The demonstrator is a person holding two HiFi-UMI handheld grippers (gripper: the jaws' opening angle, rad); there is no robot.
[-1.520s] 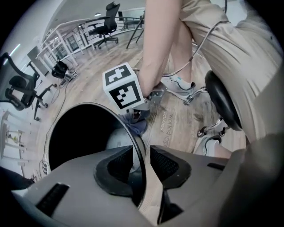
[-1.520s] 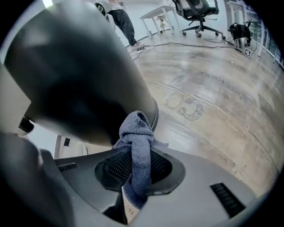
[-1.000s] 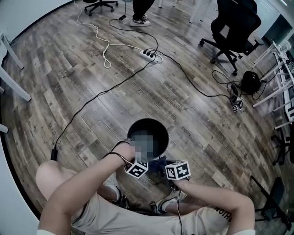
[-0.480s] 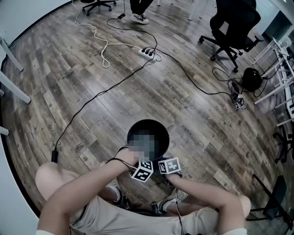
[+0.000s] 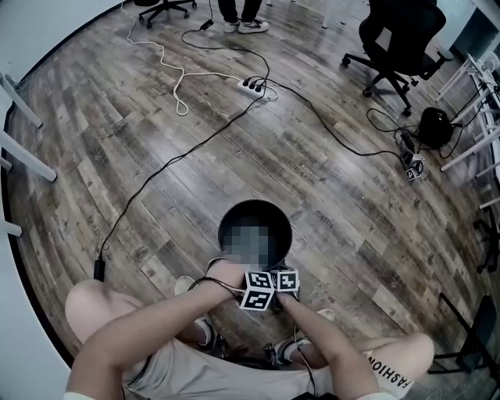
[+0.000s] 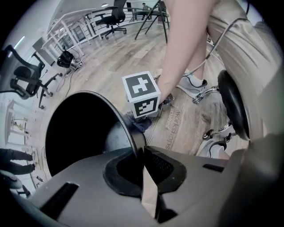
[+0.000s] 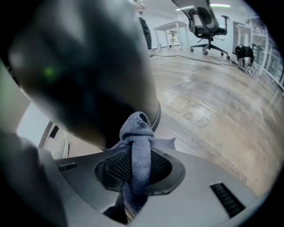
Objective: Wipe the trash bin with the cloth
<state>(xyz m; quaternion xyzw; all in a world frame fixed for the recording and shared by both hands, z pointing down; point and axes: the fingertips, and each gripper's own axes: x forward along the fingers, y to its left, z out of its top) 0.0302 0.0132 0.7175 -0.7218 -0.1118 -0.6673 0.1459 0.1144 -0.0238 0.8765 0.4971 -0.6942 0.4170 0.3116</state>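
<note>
A round black trash bin (image 5: 225,221) stands on the wood floor in front of the person's knees. My left gripper (image 6: 141,153) points straight down. Its jaws have just closed and are shut on the bin's rim (image 6: 133,137), one inside and one outside. My right gripper (image 7: 137,166) is shut on a bunched blue-grey cloth (image 7: 138,148), which rests against the bin's dark outer wall (image 7: 88,66). In the head view both marker cubes, left (image 5: 258,291) and right (image 5: 287,280), sit side by side at the bin's near edge. The left gripper view shows the cloth (image 6: 138,124) under the right cube.
A power strip (image 5: 258,88) with black and white cables lies on the floor beyond the bin. A black office chair (image 5: 398,35) and a black bag (image 5: 433,125) stand far right. Another person's shoes (image 5: 250,23) are at the top. A stool's castor base (image 6: 208,133) is beside me.
The right gripper has come down with the cloth to the bin's side, ending right next to the left cube. The left gripper shifted a little to the right along the rim.
</note>
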